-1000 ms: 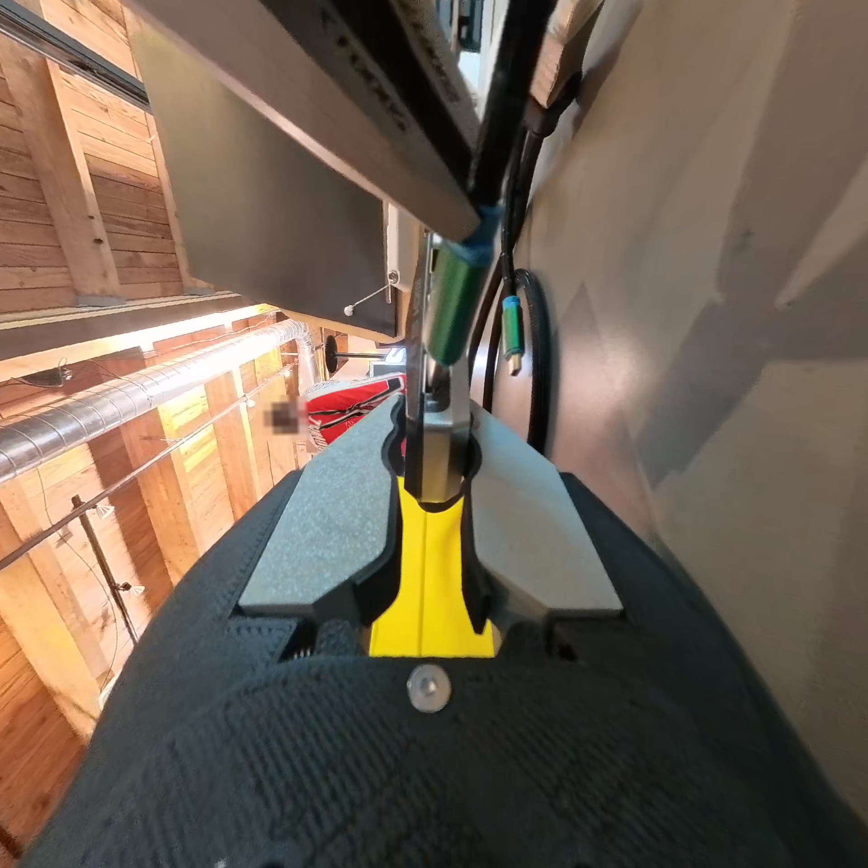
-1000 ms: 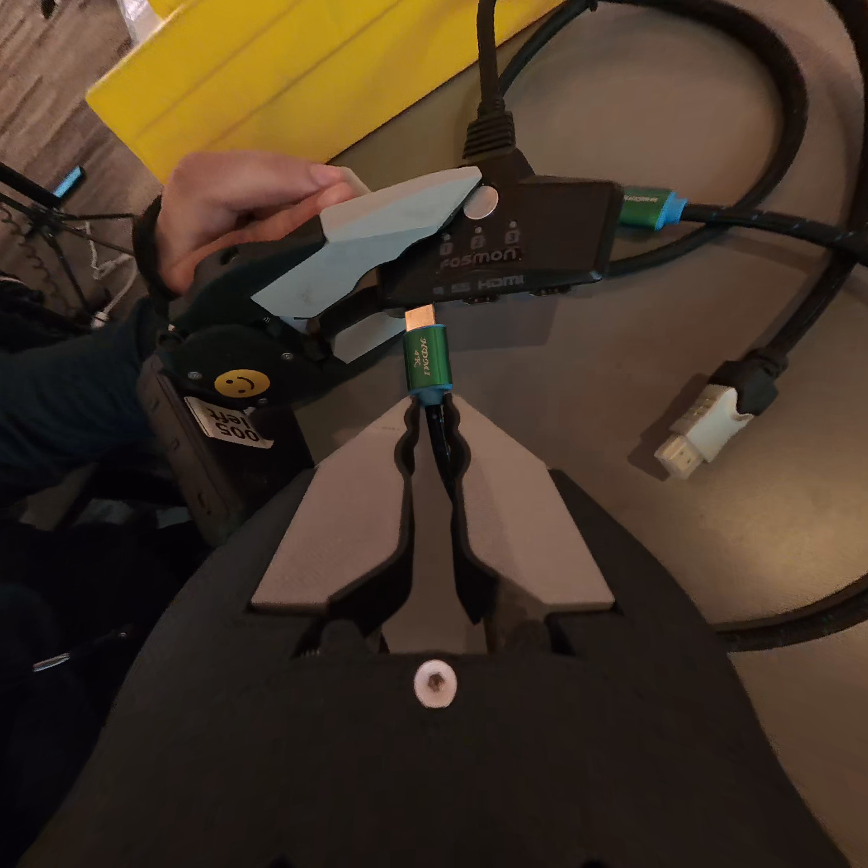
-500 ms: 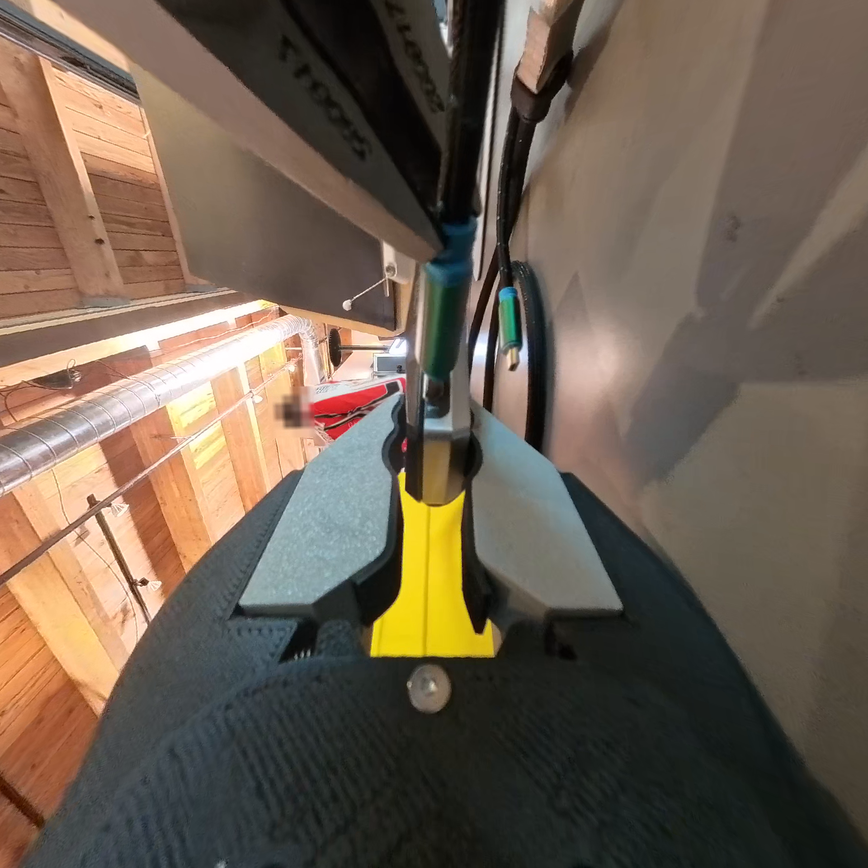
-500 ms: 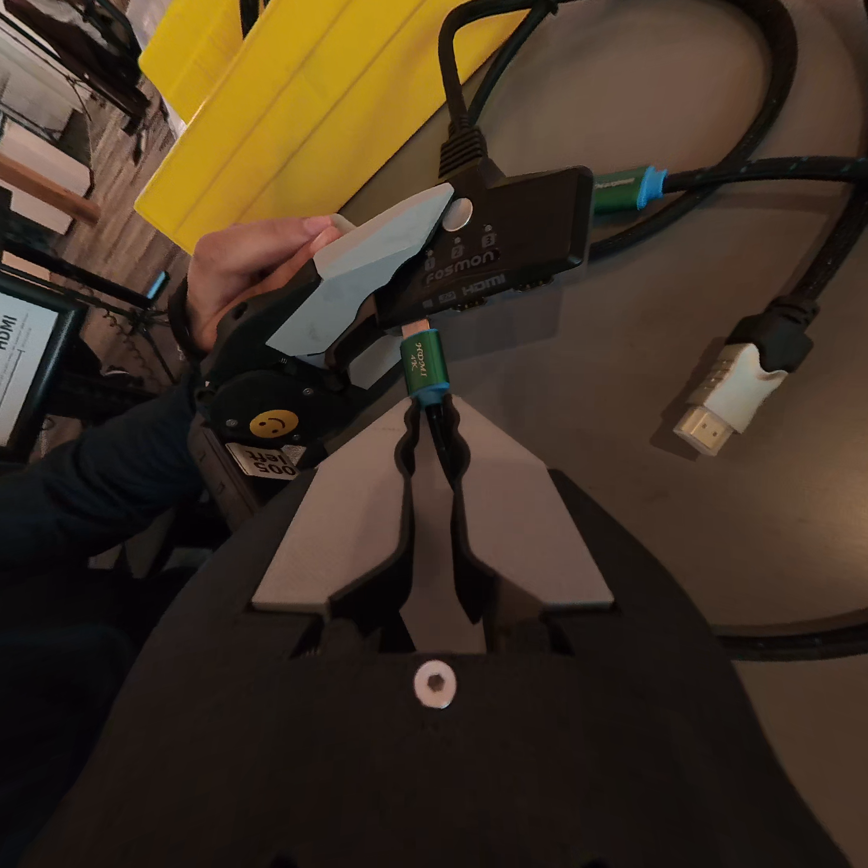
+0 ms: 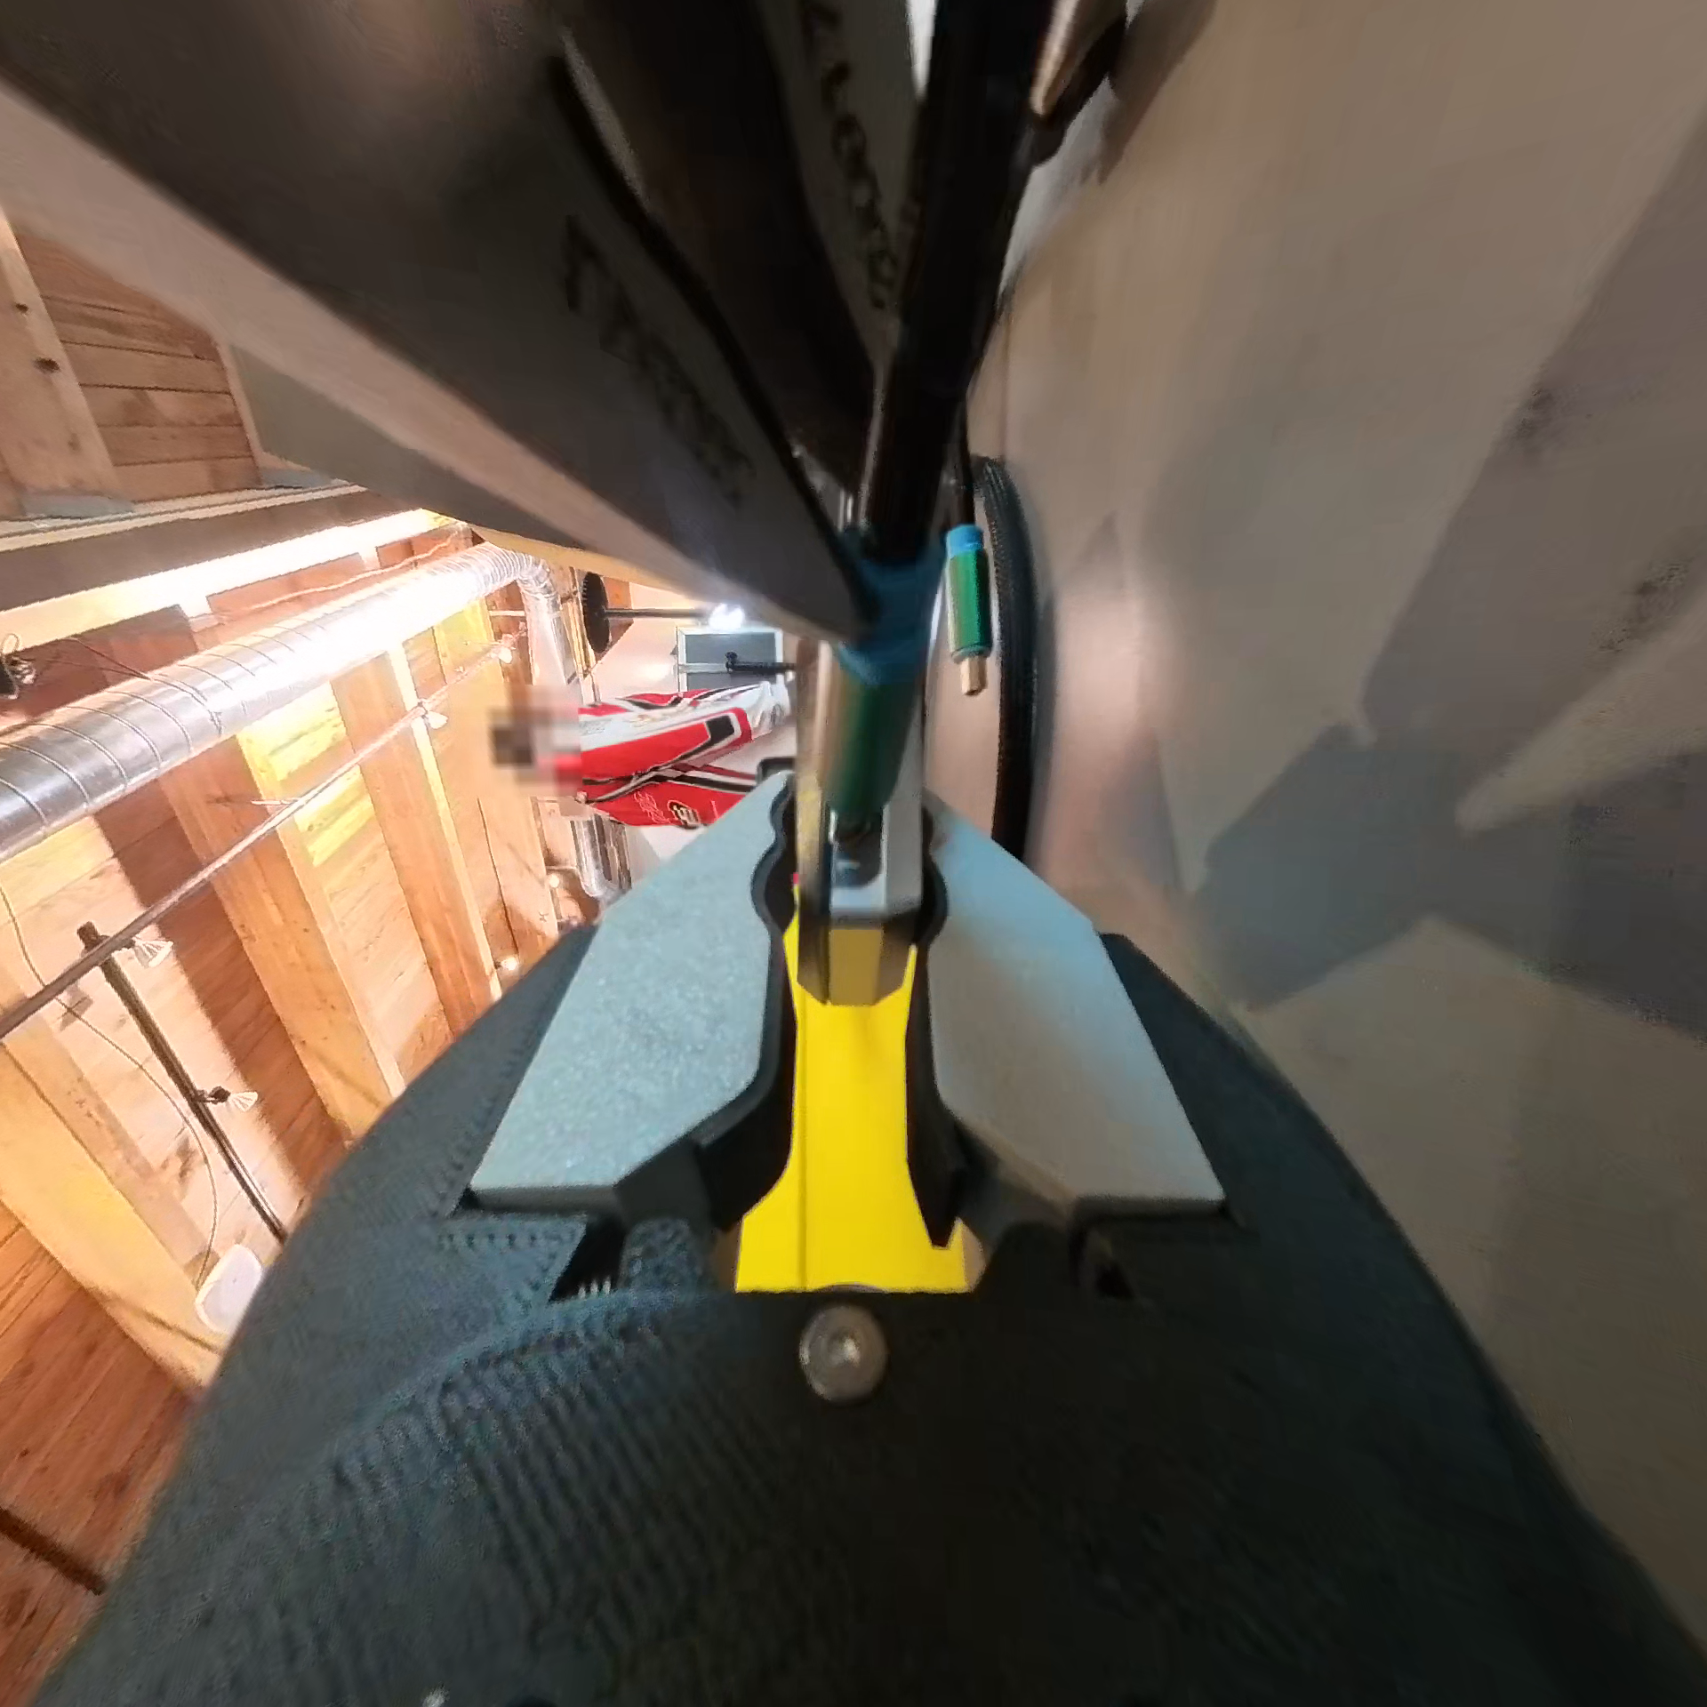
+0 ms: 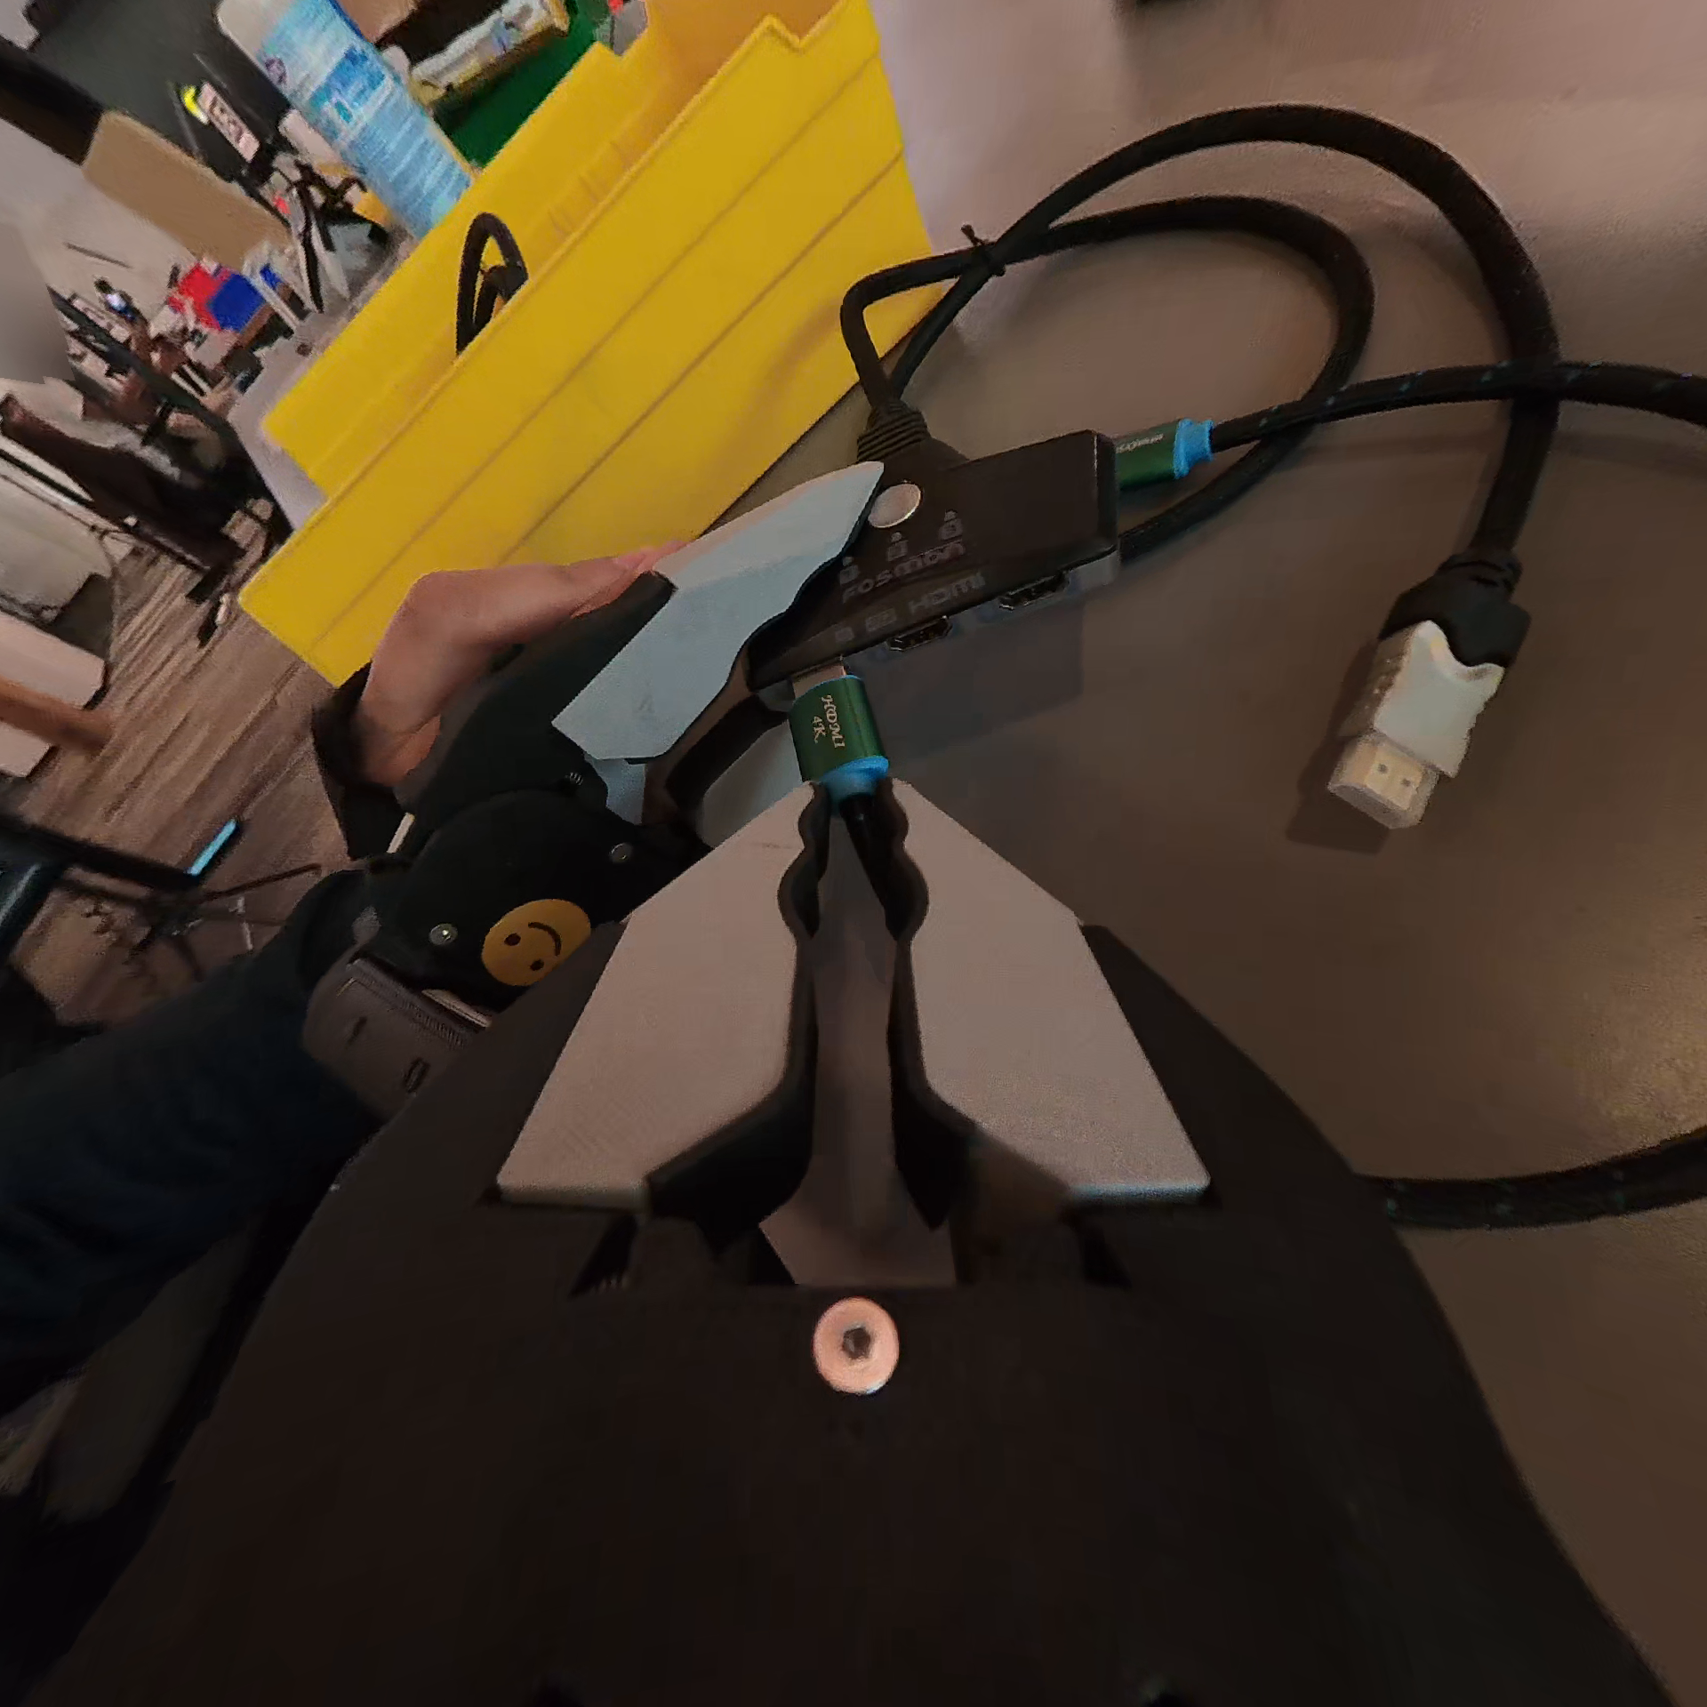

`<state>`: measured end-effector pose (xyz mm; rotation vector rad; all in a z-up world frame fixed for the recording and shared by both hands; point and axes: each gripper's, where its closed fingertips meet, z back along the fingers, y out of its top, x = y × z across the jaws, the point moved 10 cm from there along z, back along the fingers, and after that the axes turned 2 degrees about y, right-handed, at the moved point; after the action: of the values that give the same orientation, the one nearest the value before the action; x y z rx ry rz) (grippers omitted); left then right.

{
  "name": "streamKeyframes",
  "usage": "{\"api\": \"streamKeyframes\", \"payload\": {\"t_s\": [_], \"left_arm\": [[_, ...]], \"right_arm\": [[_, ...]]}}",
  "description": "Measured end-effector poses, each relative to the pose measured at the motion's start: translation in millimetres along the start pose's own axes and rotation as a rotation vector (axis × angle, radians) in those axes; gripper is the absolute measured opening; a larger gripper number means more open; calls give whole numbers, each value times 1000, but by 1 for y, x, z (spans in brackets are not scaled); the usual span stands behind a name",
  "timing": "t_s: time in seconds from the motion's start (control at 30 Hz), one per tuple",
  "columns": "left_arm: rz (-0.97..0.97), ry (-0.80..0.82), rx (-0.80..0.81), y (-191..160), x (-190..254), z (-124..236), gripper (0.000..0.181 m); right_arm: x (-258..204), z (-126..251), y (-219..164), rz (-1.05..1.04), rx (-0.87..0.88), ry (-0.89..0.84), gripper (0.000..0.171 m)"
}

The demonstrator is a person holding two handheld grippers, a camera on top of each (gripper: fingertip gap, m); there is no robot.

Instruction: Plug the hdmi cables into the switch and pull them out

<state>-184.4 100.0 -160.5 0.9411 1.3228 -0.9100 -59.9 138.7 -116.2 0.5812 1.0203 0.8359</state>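
In the right wrist view my right gripper [image 6: 854, 813] is shut on the black cable just behind a green HDMI plug [image 6: 831, 730]. The plug's metal tip sits at the leftmost front port of the black switch [image 6: 1007, 517], partly inside it. My left gripper [image 6: 739, 591] is shut on the switch's left end and holds it just above the table. A second green plug [image 6: 1155, 448] is in the switch's right end. In the left wrist view my left gripper [image 5: 854, 831] clamps the switch [image 5: 873, 891], with the green plug [image 5: 868, 748] just beyond.
A loose white-and-black HDMI plug [image 6: 1413, 711] lies on the grey table [image 6: 1339, 970] to the right. Thick black cables [image 6: 1441, 212] loop behind the switch. A yellow bin [image 6: 600, 305] stands at the back left. Another loose green plug [image 5: 965, 610] lies on the table. The gap from one gripper's tips to the other's is roughly 9 cm.
My right gripper has pushed the green plug forward, so its bare metal tip has gone from clear of the switch to partly in the left port. The switch has tilted and shifted right.
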Motion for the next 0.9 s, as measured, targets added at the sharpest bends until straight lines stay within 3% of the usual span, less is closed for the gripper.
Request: {"api": "streamKeyframes", "payload": {"t_s": [0.2,0.27,0.33,0.4,0.5,0.57,0.6,0.7,0.9], "left_arm": [[35,-61,-39,-2,1,-2,18],[29,-65,154,16,2,14,18],[79,-96,177,27,3,21,19],[127,-149,73,24,3,11,19],[120,-131,87,22,2,10,19],[135,-149,84,22,2,9,19],[133,-144,81,22,2,9,19],[127,-133,79,22,2,9,20],[117,-124,79,24,1,9,20]], "right_arm": [[-15,-4,8,93,28,-108,5],[-21,-10,15,126,99,-117,0],[-28,-13,28,164,82,-38,0],[-27,-9,41,200,54,-50,0],[-17,11,56,258,40,-48,0],[-10,22,50,319,-43,-9,8],[-5,28,43,356,-86,-18,26],[10,44,15,500,-140,-64,39],[8,49,-7,608,-58,-63,33]]}}
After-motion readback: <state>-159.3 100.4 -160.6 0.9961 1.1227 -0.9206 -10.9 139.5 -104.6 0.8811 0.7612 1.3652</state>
